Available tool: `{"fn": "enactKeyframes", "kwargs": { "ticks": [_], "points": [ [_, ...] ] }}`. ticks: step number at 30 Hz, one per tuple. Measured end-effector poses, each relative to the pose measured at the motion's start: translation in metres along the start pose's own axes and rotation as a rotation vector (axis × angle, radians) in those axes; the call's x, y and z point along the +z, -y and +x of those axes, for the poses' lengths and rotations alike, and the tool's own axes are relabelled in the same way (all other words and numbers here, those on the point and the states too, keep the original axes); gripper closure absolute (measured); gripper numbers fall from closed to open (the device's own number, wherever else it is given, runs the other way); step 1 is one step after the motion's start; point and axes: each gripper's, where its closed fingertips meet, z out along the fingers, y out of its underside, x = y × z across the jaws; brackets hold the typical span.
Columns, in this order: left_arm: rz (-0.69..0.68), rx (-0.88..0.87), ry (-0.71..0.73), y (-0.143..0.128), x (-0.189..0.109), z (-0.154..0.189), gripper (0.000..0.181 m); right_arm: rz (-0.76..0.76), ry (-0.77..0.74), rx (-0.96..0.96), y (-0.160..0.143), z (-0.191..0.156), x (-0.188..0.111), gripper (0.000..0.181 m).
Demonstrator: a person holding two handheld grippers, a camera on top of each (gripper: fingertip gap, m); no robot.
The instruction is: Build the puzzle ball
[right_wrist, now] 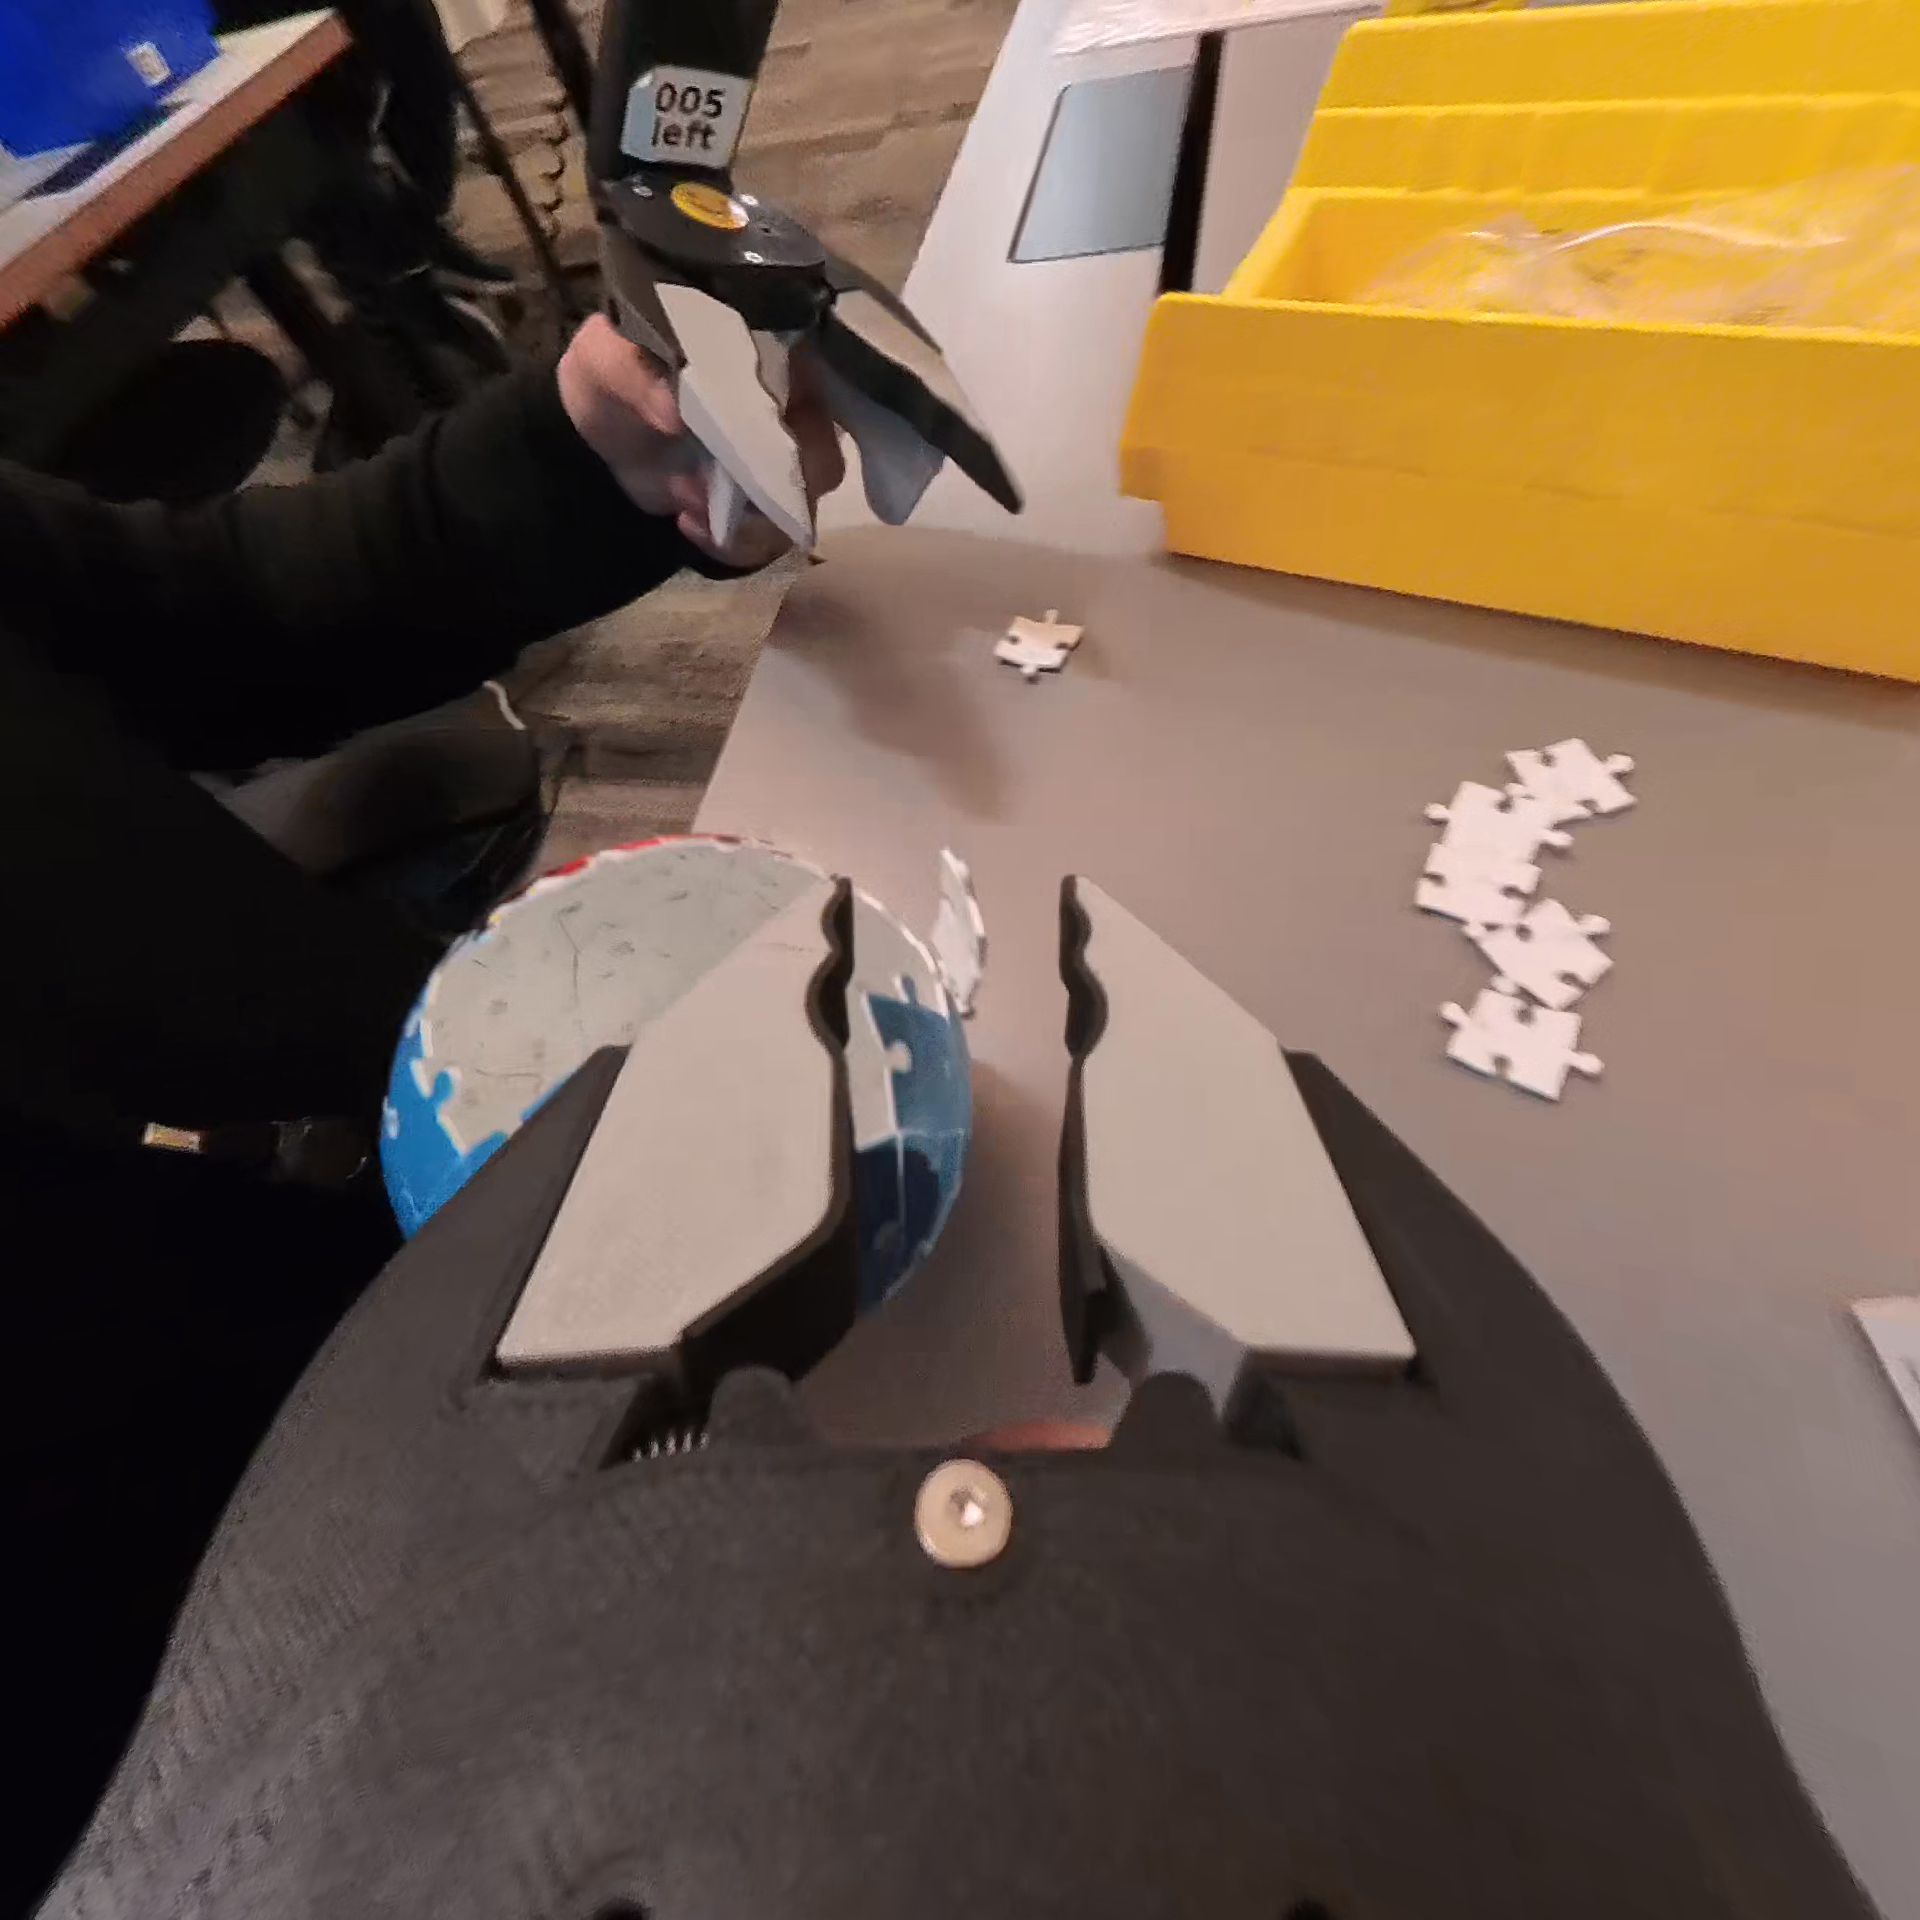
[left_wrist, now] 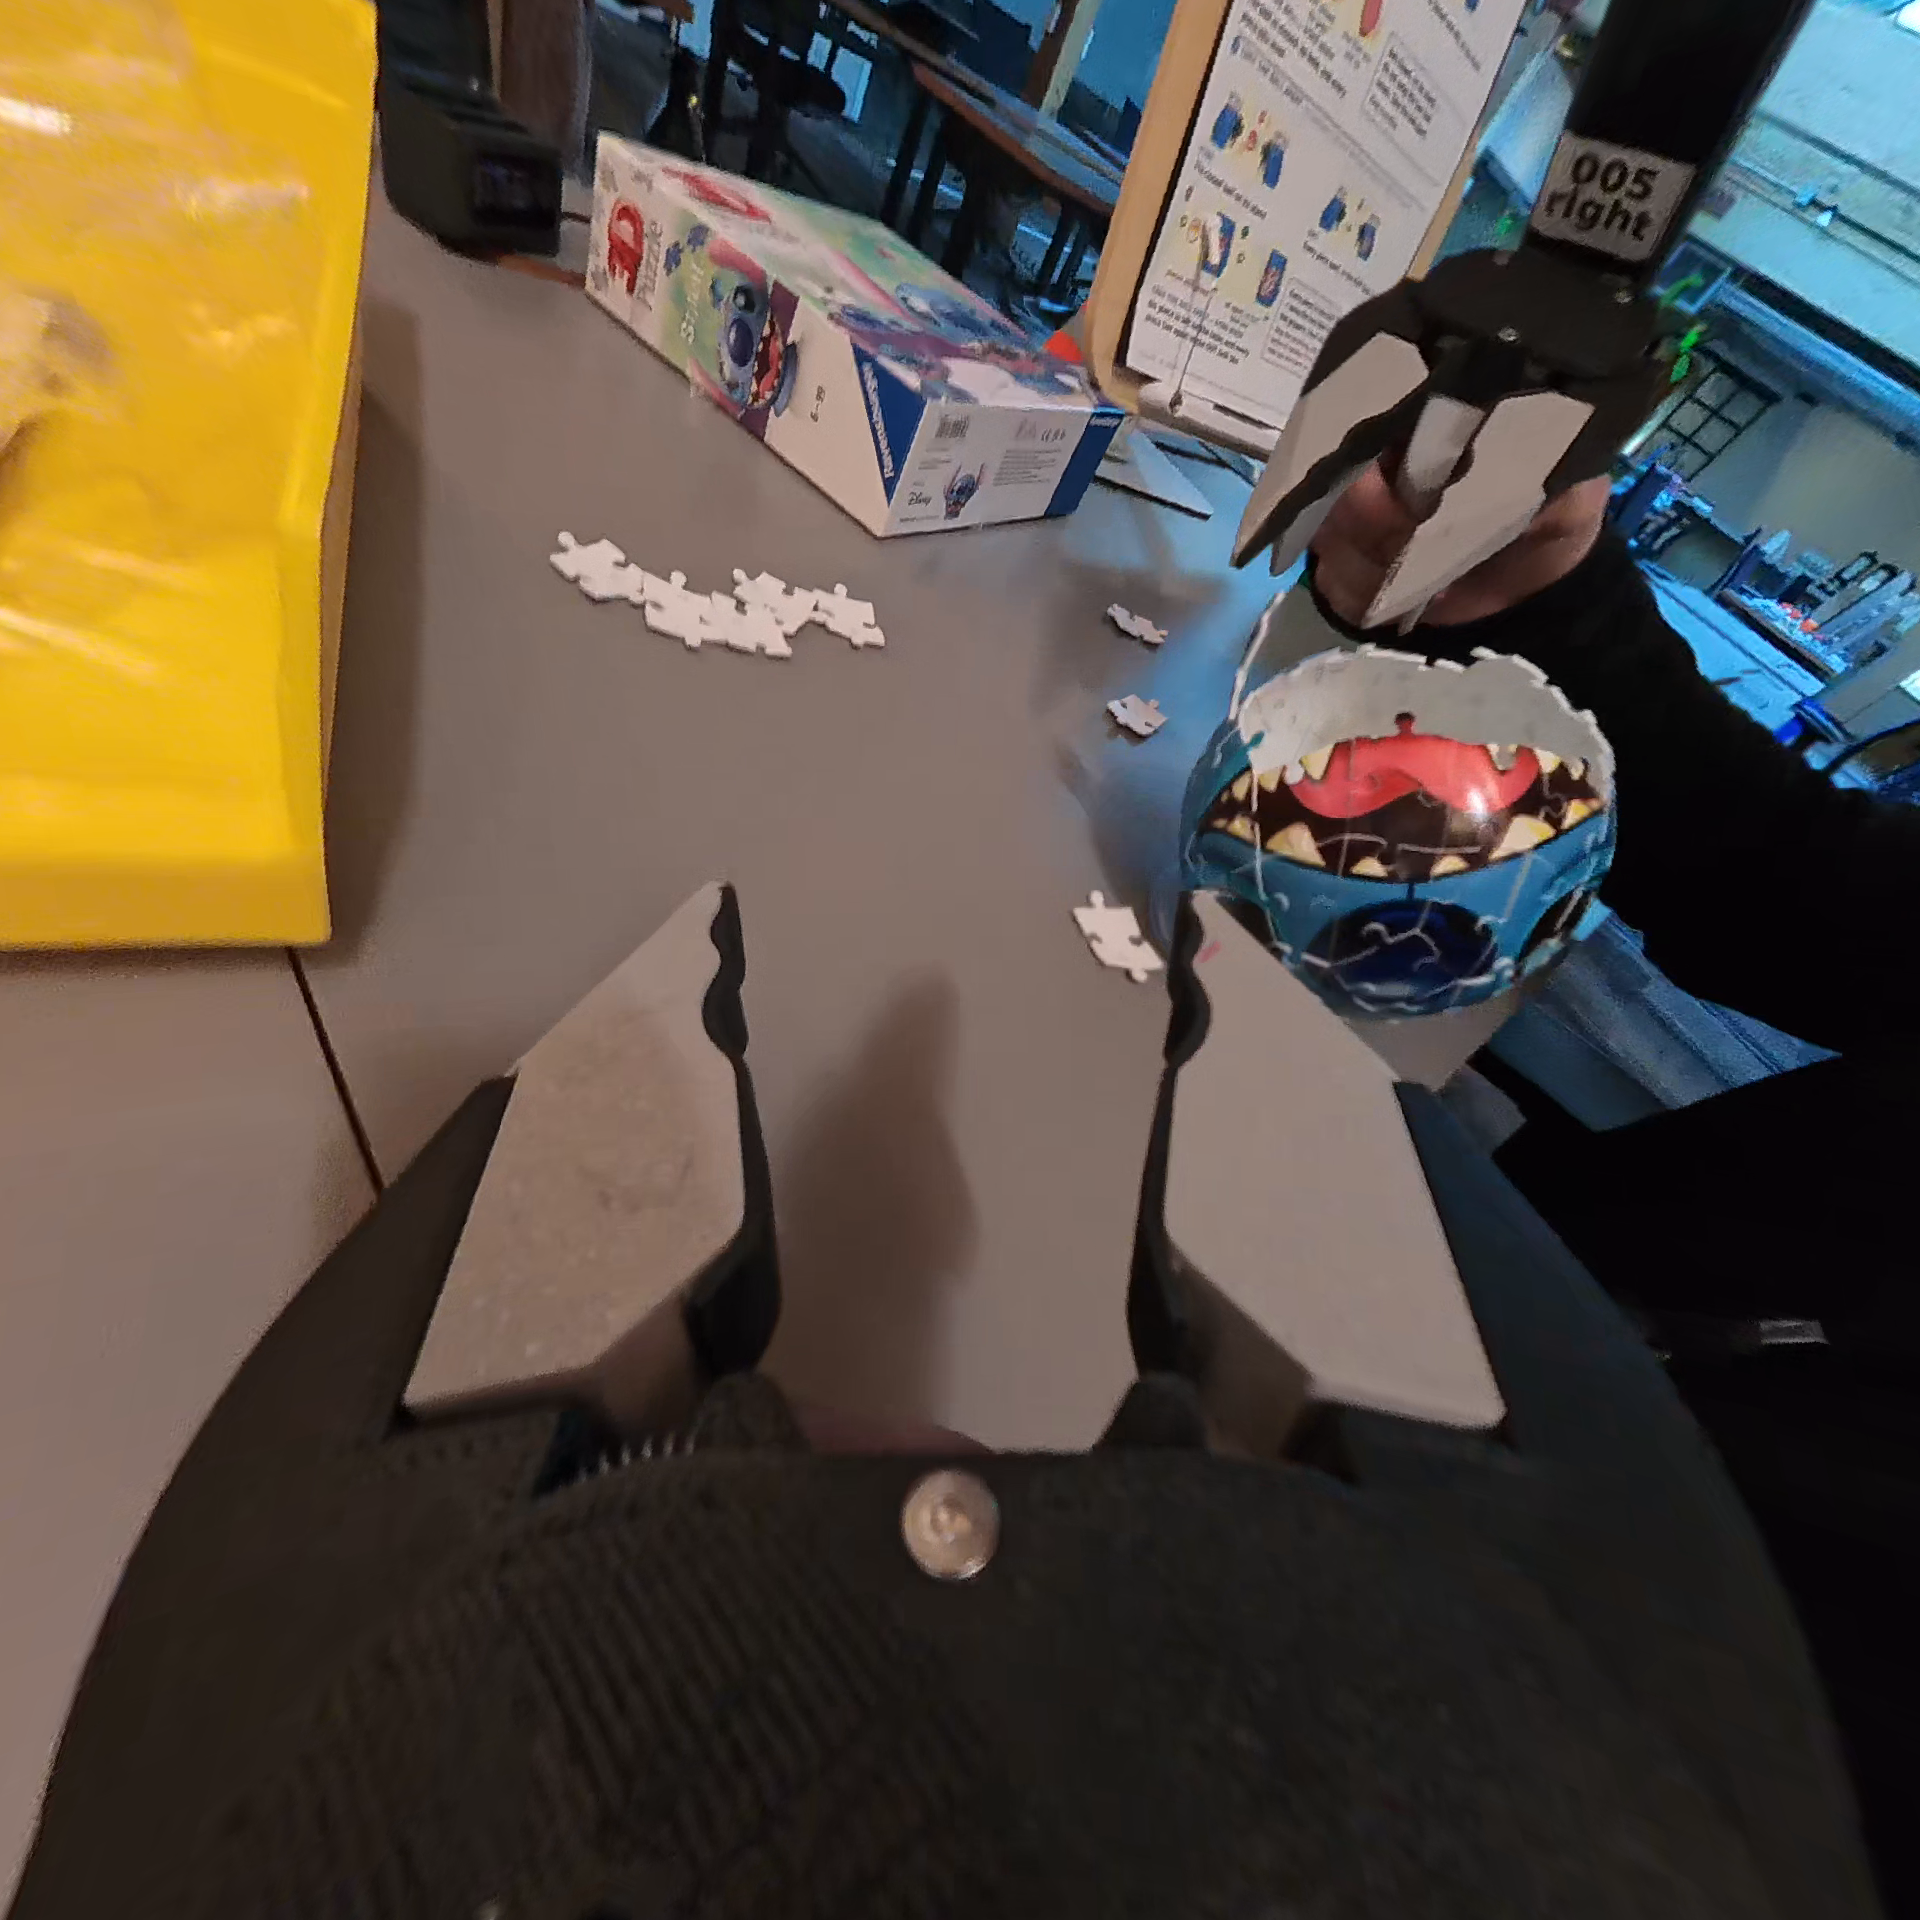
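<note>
The half-built puzzle ball (left_wrist: pixel 1403 831) is an open bowl, blue outside with a toothed red mouth and white inside. It sits at the table's right edge. My left gripper (left_wrist: pixel 956 914) is open and empty, low over the table just left of the ball. My right gripper (left_wrist: pixel 1340 582) hangs above the ball's far rim. In the right wrist view my right gripper (right_wrist: pixel 956 904) is open and empty. Its left finger (right_wrist: pixel 727 1122) overlaps the ball (right_wrist: pixel 582 997). The left gripper (right_wrist: pixel 904 520) shows beyond, open. Loose white pieces (left_wrist: pixel 717 608) lie in a cluster, which also shows in the right wrist view (right_wrist: pixel 1517 914).
A yellow bin (left_wrist: pixel 156 520) fills the left side and shows in the right wrist view (right_wrist: pixel 1558 416). The puzzle box (left_wrist: pixel 831 343) and an instruction sheet on a stand (left_wrist: pixel 1299 187) are at the back. Single pieces (left_wrist: pixel 1117 935) (right_wrist: pixel 1039 642) lie near the ball. The table edge runs beside the ball.
</note>
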Motion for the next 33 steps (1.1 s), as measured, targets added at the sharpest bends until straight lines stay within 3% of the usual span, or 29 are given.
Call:
{"fn": "enactKeyframes", "kwargs": {
  "ticks": [2, 4, 8, 14, 18, 25, 33],
  "points": [
    [-0.007, -0.028, -0.003, -0.012, -0.003, 0.001, 0.100, -0.054, 0.032, 0.008, -0.004, -0.003, 0.012, 0.150],
    [-0.015, -0.049, -0.009, -0.022, -0.004, 0.003, 0.101, -0.096, 0.066, 0.017, -0.009, -0.006, 0.020, 0.178],
    [-0.049, -0.044, -0.015, -0.040, -0.004, 0.012, 0.101, -0.066, 0.075, 0.076, -0.006, -0.003, 0.021, 0.179],
    [-0.098, 0.004, -0.022, -0.051, 0.007, 0.023, 0.101, 0.120, 0.079, 0.185, 0.010, 0.015, 0.005, 0.181],
    [-0.108, 0.117, -0.013, -0.052, 0.015, 0.027, 0.099, 0.098, -0.055, 0.163, -0.016, 0.048, -0.010, 0.181],
    [-0.119, 0.218, -0.035, -0.052, 0.024, 0.035, 0.098, -0.018, -0.037, 0.255, -0.073, 0.073, -0.012, 0.181],
    [-0.150, 0.154, 0.400, -0.033, -0.034, -0.043, 0.099, -0.206, -0.171, 0.155, -0.114, 0.093, -0.024, 0.174]
  ]
}}
